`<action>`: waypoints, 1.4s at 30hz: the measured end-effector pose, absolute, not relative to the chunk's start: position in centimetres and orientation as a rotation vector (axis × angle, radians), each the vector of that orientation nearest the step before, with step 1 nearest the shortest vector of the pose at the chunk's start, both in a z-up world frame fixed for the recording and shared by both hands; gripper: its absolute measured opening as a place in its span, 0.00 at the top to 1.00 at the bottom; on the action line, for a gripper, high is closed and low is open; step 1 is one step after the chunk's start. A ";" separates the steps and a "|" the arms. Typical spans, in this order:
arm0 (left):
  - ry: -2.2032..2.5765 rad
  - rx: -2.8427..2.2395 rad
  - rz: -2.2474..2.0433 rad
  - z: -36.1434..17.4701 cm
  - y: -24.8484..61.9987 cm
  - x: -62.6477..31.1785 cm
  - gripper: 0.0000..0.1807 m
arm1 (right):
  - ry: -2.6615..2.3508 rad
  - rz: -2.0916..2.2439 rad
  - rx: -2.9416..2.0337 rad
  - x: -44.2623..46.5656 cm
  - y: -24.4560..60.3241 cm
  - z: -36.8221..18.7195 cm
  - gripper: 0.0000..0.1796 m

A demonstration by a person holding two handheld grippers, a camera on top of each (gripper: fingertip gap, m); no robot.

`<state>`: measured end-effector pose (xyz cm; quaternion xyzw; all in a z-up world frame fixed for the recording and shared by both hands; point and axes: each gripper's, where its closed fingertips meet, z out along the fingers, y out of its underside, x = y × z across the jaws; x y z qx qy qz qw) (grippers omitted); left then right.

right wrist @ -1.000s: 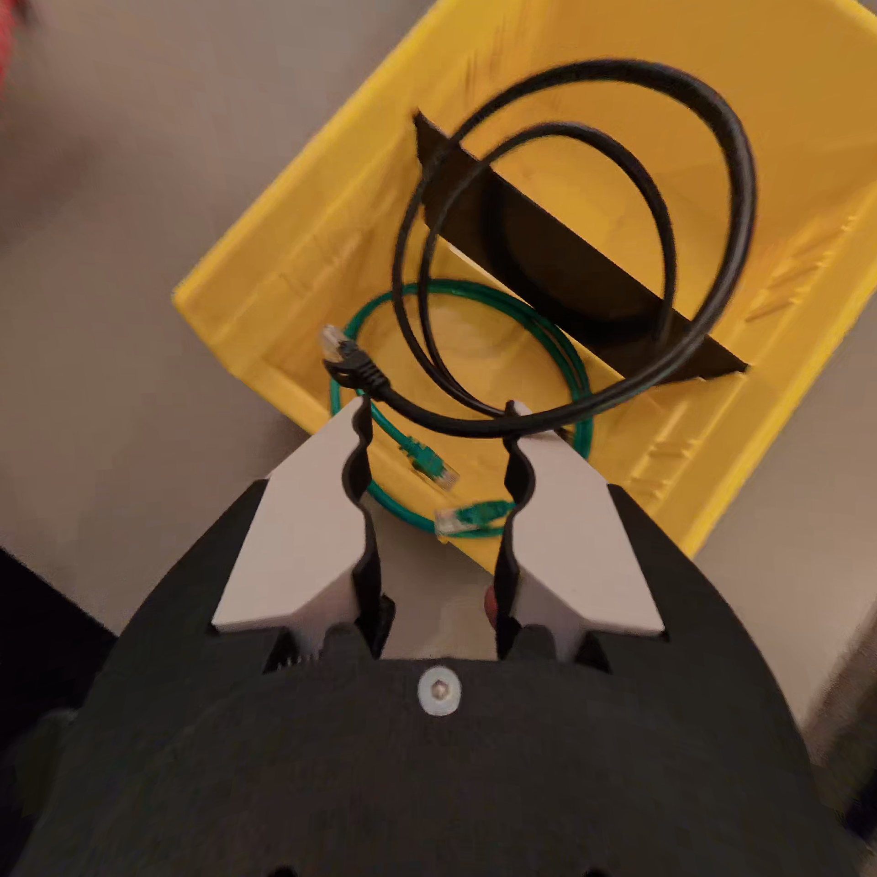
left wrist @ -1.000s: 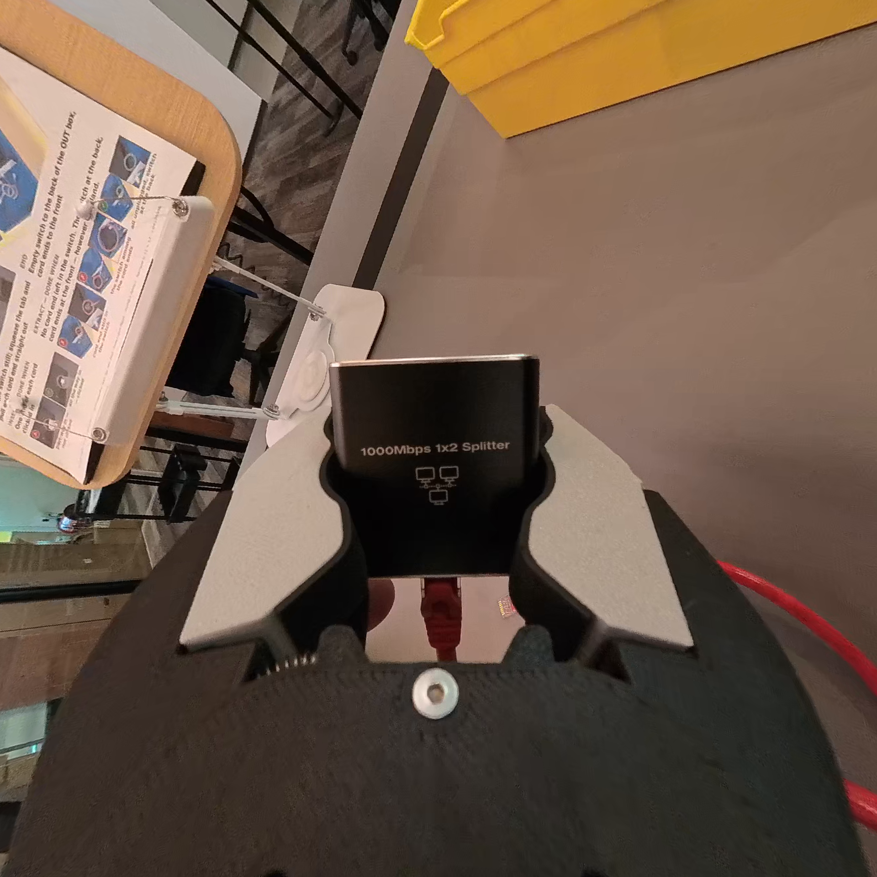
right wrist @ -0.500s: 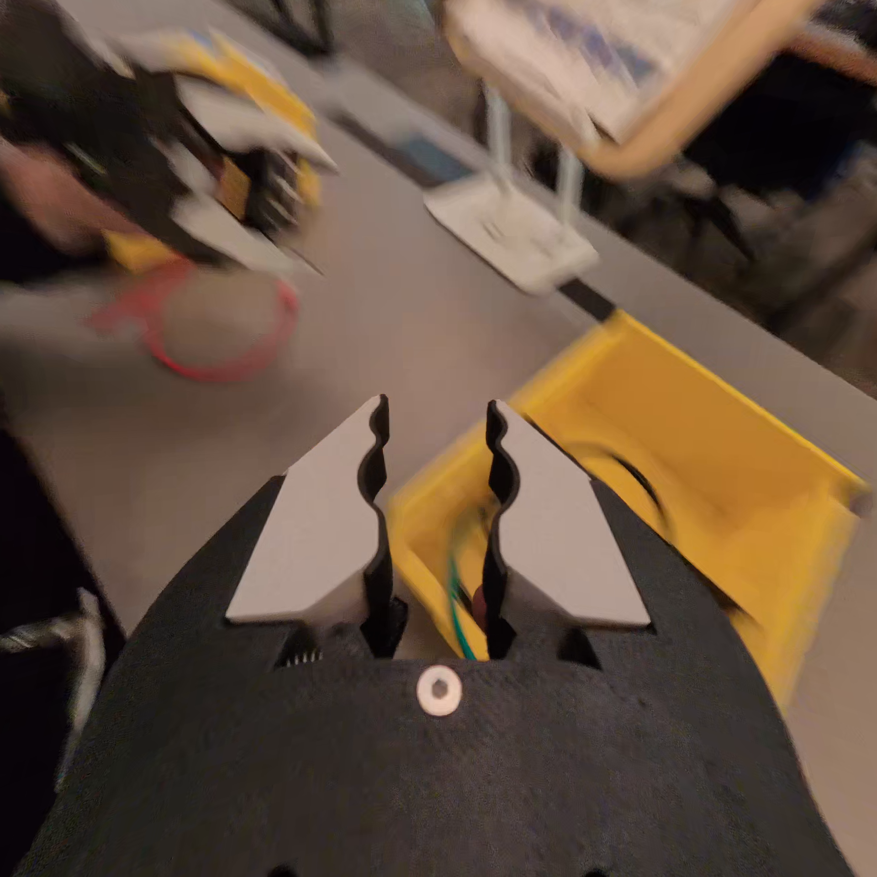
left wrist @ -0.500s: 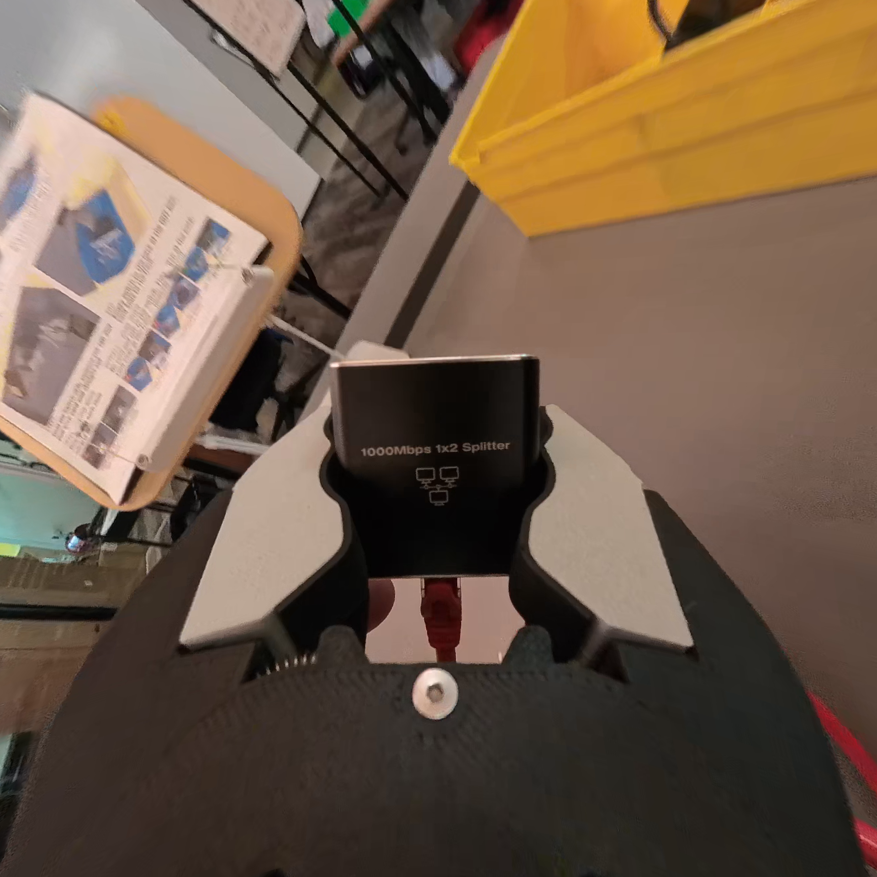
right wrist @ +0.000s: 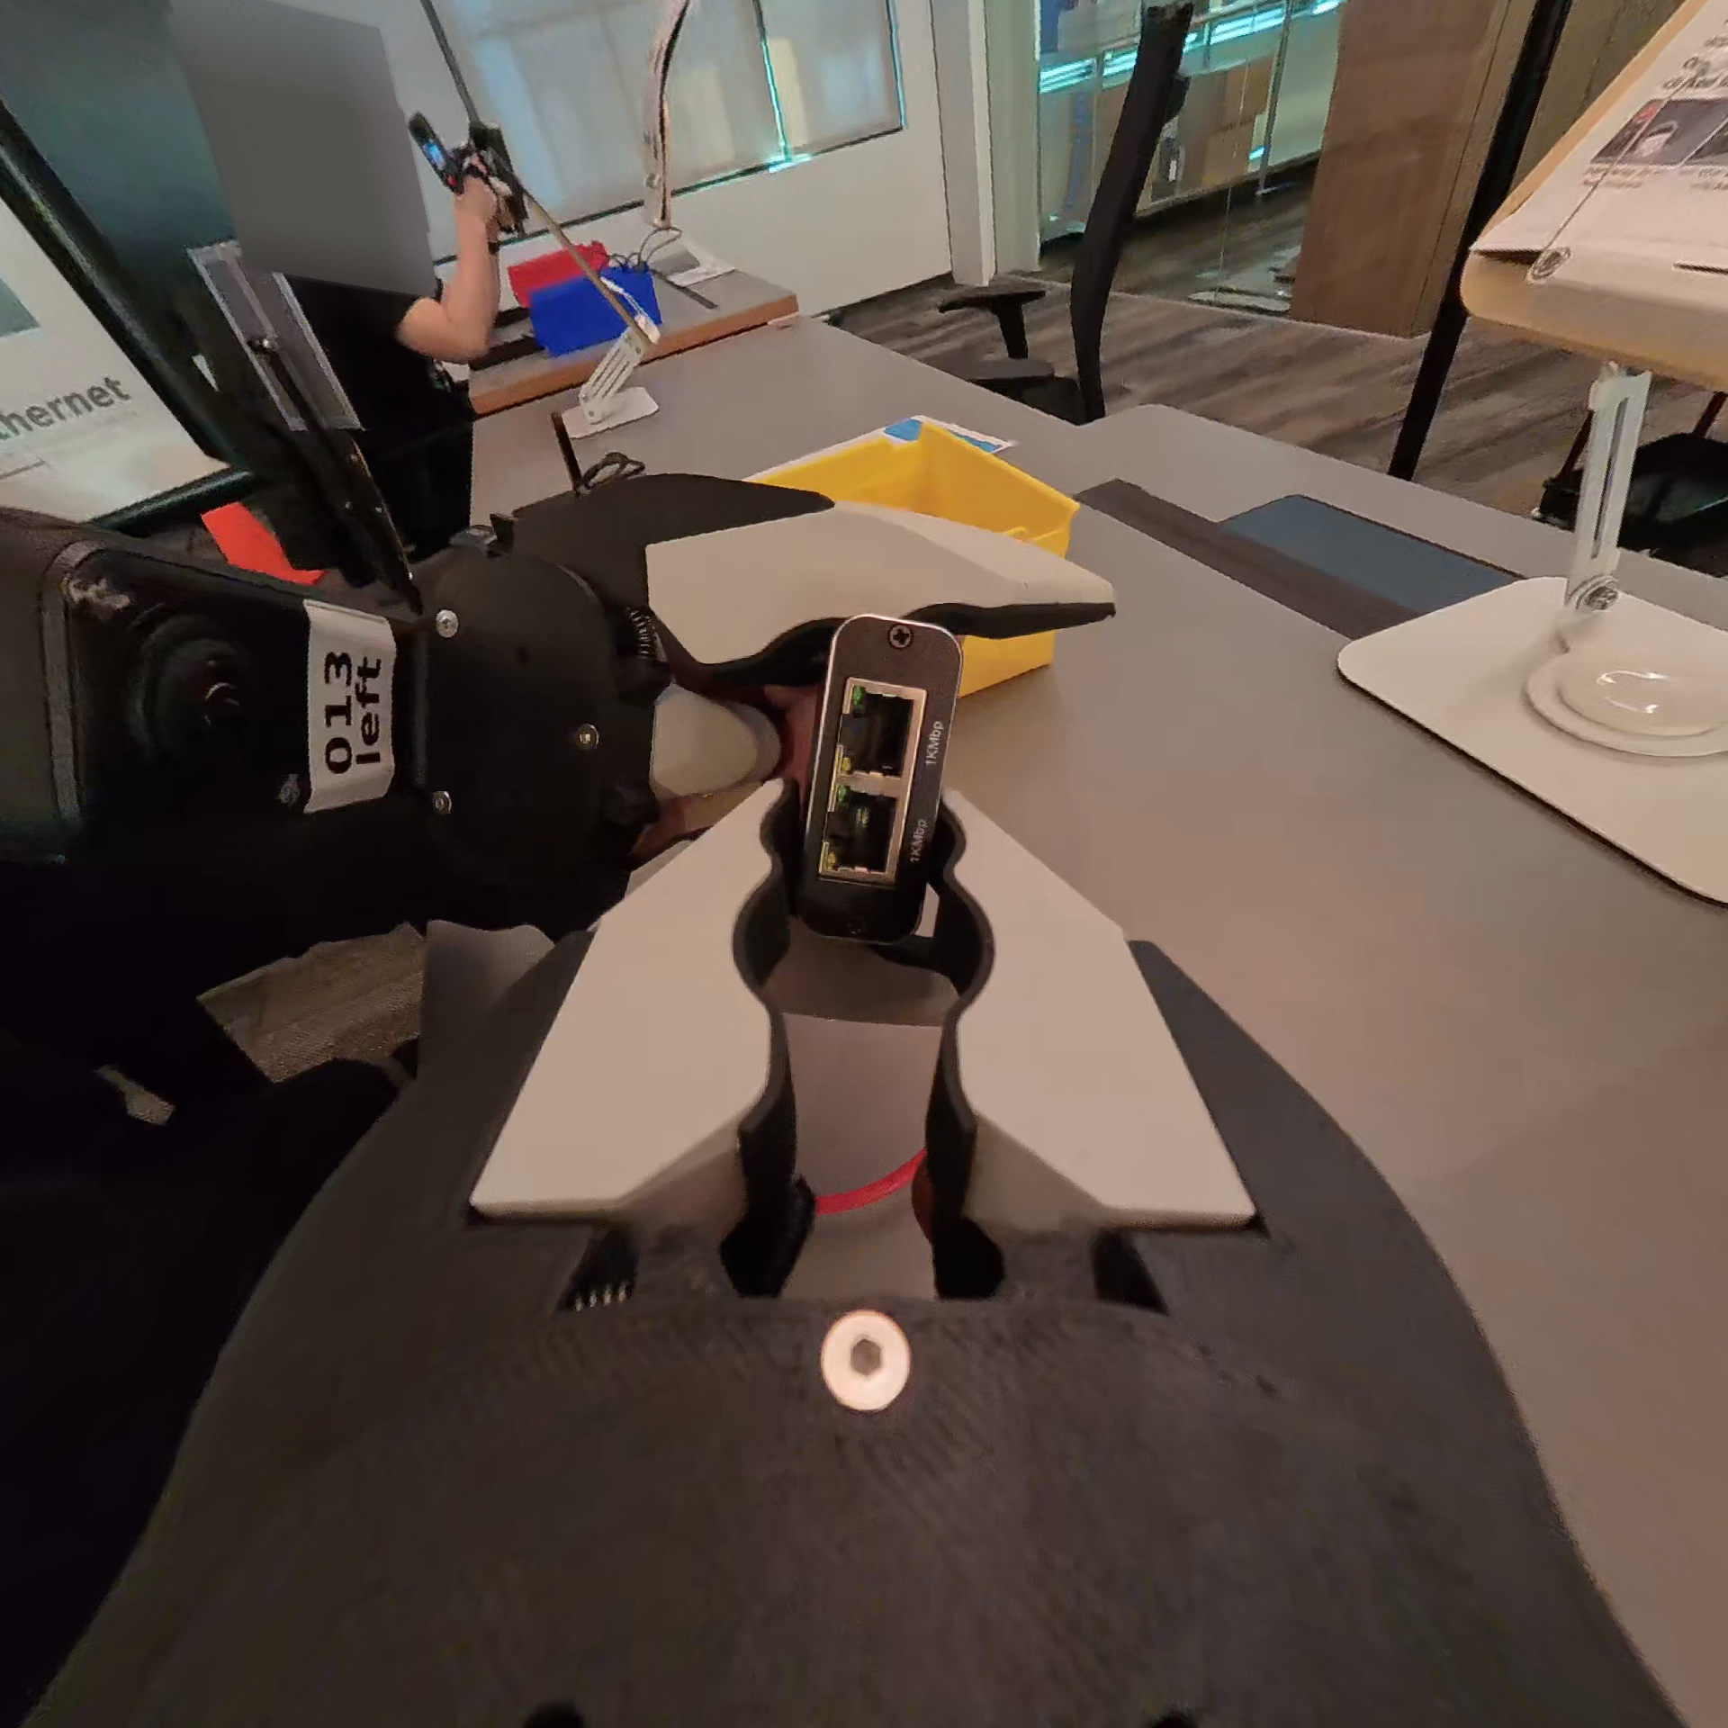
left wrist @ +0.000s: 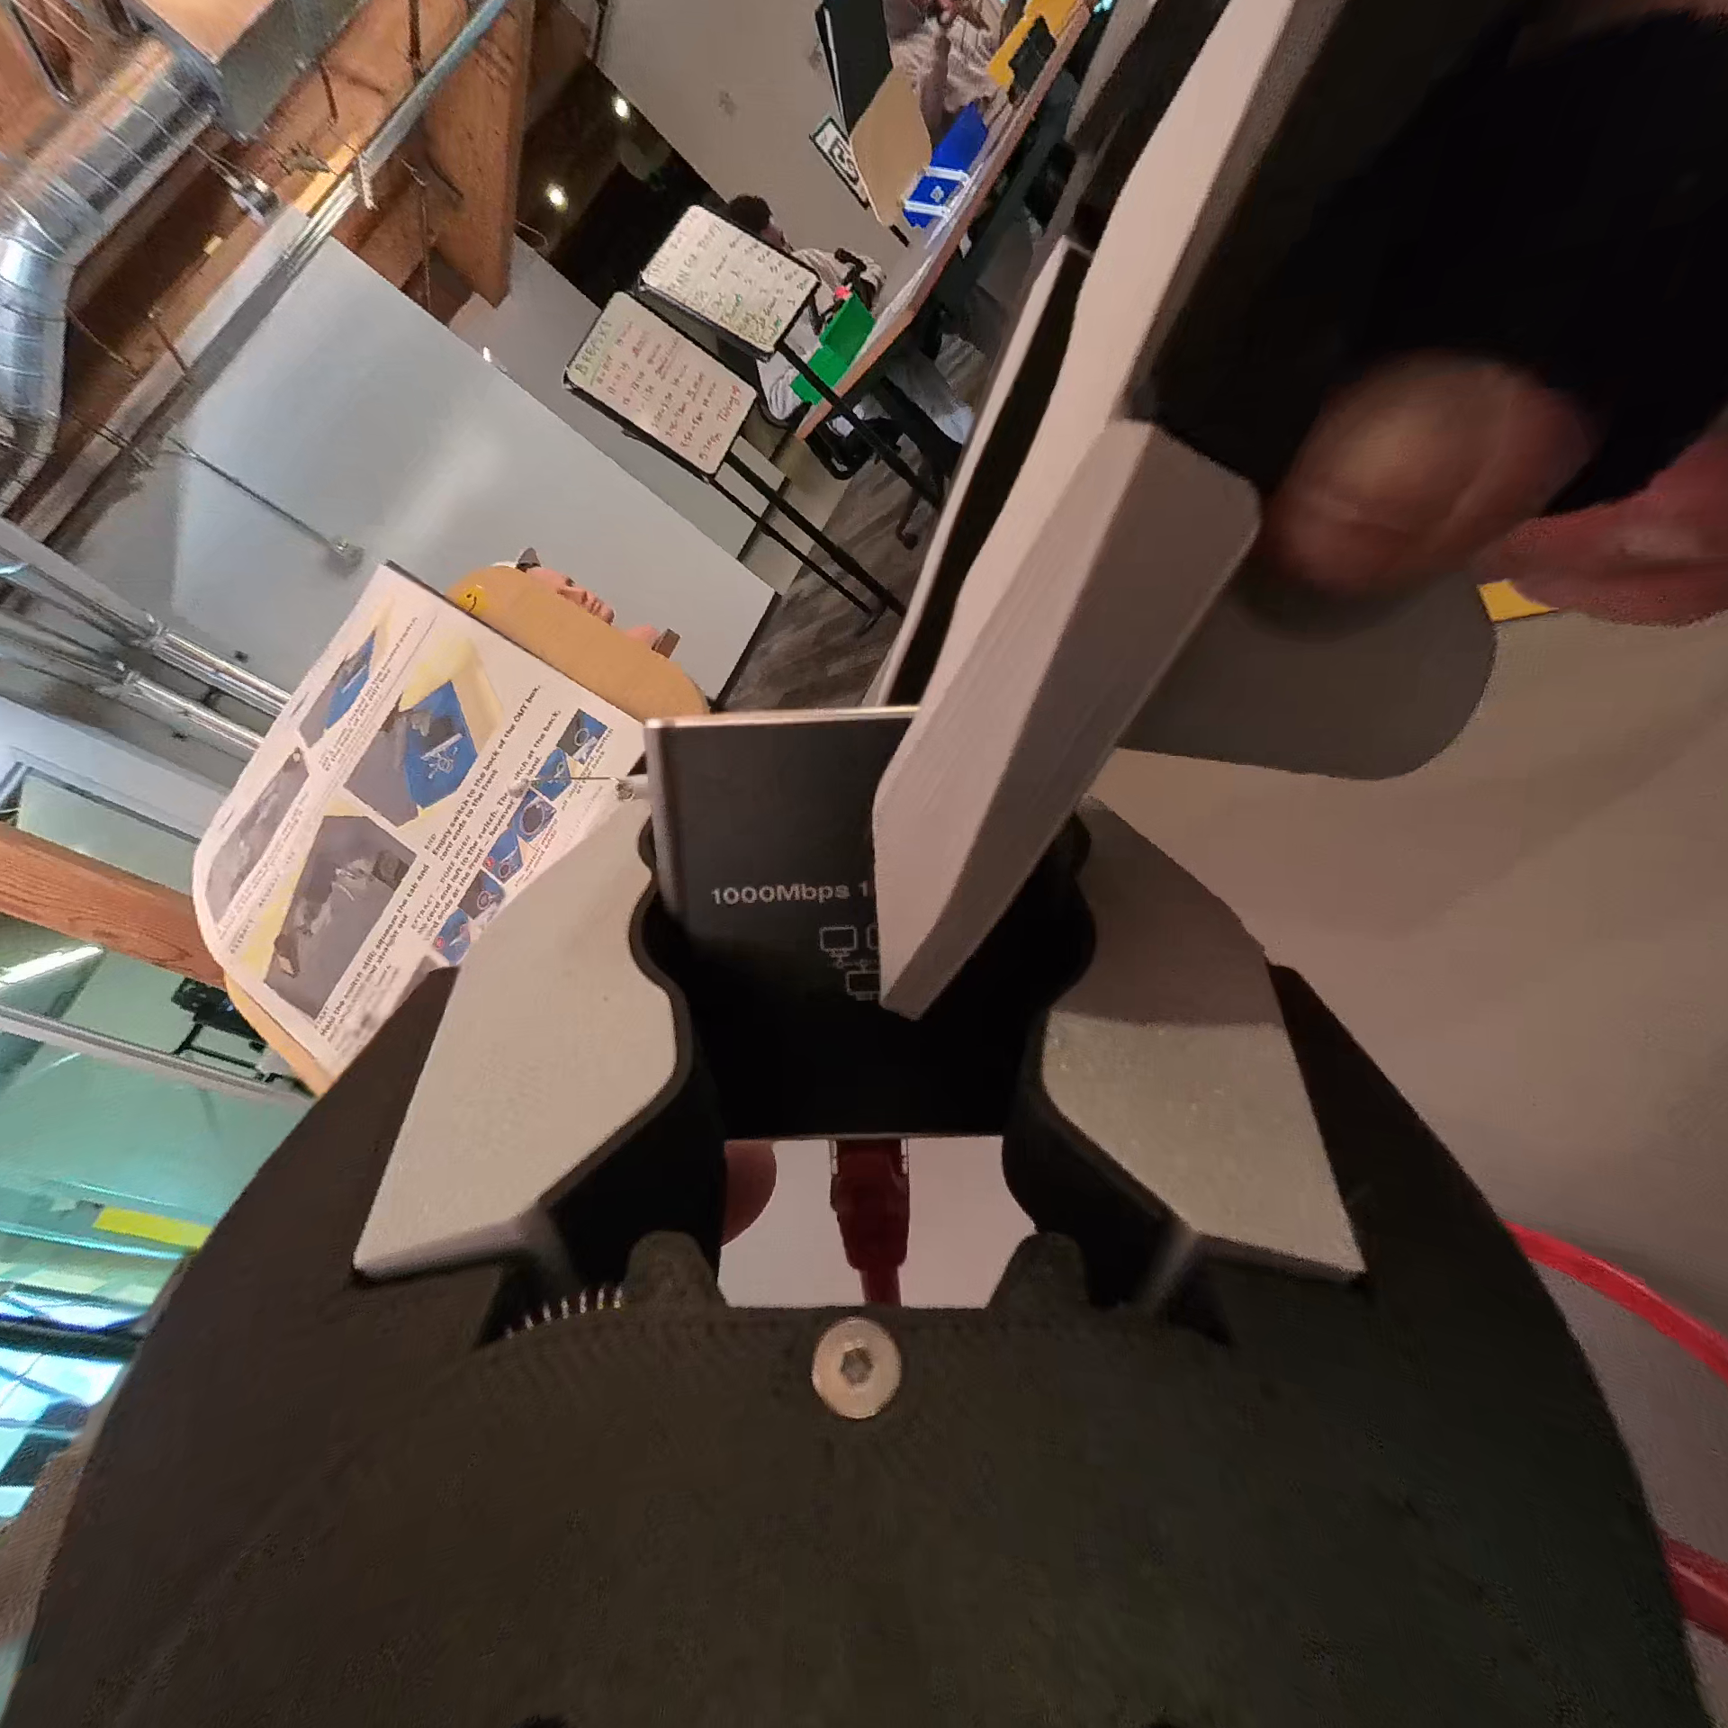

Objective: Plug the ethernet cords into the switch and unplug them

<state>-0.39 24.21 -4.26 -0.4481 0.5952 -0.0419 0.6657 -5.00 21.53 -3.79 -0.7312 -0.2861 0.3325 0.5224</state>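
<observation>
My left gripper is shut on the black switch and holds it above the grey table. A red cord is plugged into the switch's near end. In the right wrist view the switch faces me with two empty ports, and the left gripper grips it from the left. My right gripper is open and empty. Its fingertips flank the switch's lower end closely. One of its fingers lies over the switch's top face. The red cord shows on the table below.
A yellow bin stands on the table behind the switch. A white stand base sits at the right and carries an instruction board. A person works at a far table with blue and red bins. Left tips to right tips: about 4 cm.
My right gripper left the yellow bin with its black and green cords and swung over to the switch. My left gripper tilted up with the switch still in it.
</observation>
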 end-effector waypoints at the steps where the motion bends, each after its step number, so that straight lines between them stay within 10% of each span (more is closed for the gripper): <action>1: 1.356 -1.012 -0.106 -4.4 24.2 -0.3 0.58 | -0.697 0.795 -1.761 -4.9 21.6 -3.9 0.87; 18: 1.734 -1.119 -0.319 -6.1 21.8 -2.2 0.77 | -1.683 0.062 -1.829 -3.0 21.6 -6.5 0.88; 42: 1.169 -1.396 -0.853 -1.7 25.4 -2.6 0.86 | -0.928 0.421 -1.804 -4.6 23.3 -6.7 0.62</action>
